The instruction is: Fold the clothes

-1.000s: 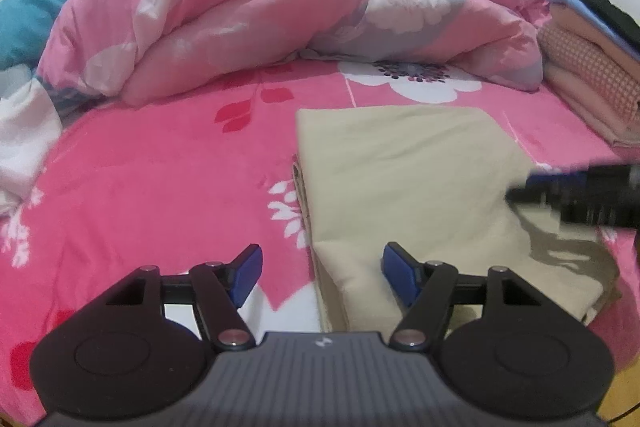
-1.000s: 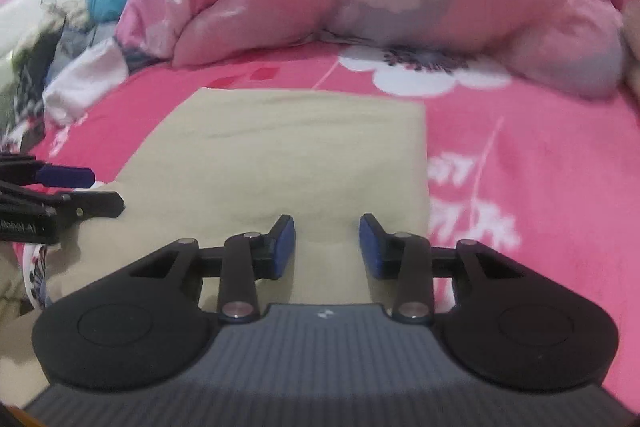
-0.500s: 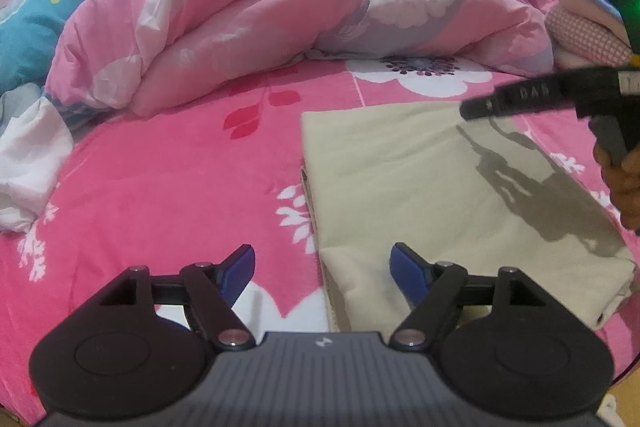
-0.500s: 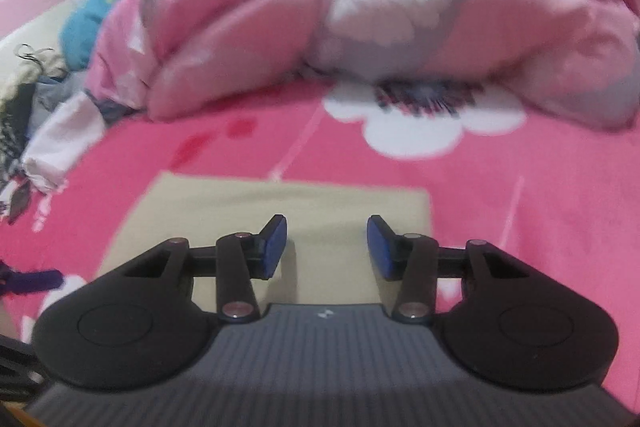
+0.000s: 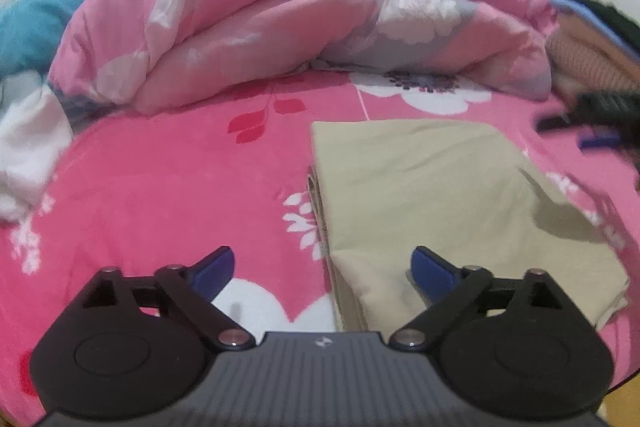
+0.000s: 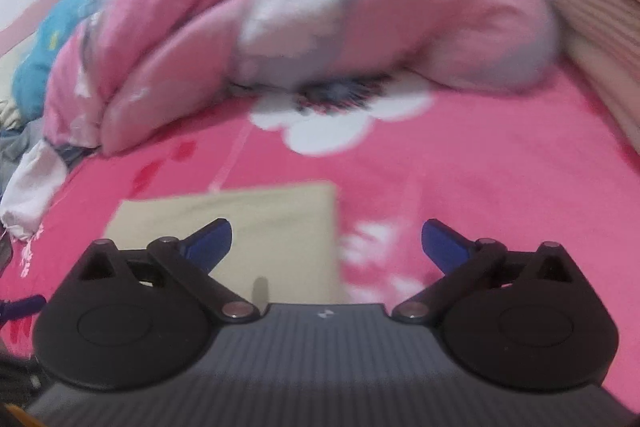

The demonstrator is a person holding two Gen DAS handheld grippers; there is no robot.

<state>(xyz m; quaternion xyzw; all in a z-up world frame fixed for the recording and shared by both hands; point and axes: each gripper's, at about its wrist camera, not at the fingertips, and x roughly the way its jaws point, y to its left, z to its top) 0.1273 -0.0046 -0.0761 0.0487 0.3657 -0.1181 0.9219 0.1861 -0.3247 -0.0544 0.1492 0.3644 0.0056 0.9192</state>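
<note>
Left wrist view: left hand-held gripper (image 5: pixel 322 265) has just spread wide, empty, over the near-left edge of the folded beige garment (image 5: pixel 448 195) on the bed (image 5: pixel 160 179).

Right wrist view: right hand-held gripper (image 6: pixel 326 247) has likewise just opened wide, w/ nothing in it, at the garment's far corner; blurry. Risk: snagging an edge could undo the fold.

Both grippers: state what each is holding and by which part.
Nothing is held. The left gripper and right gripper have just opened wide, empty, above the folded beige cloth.
</note>
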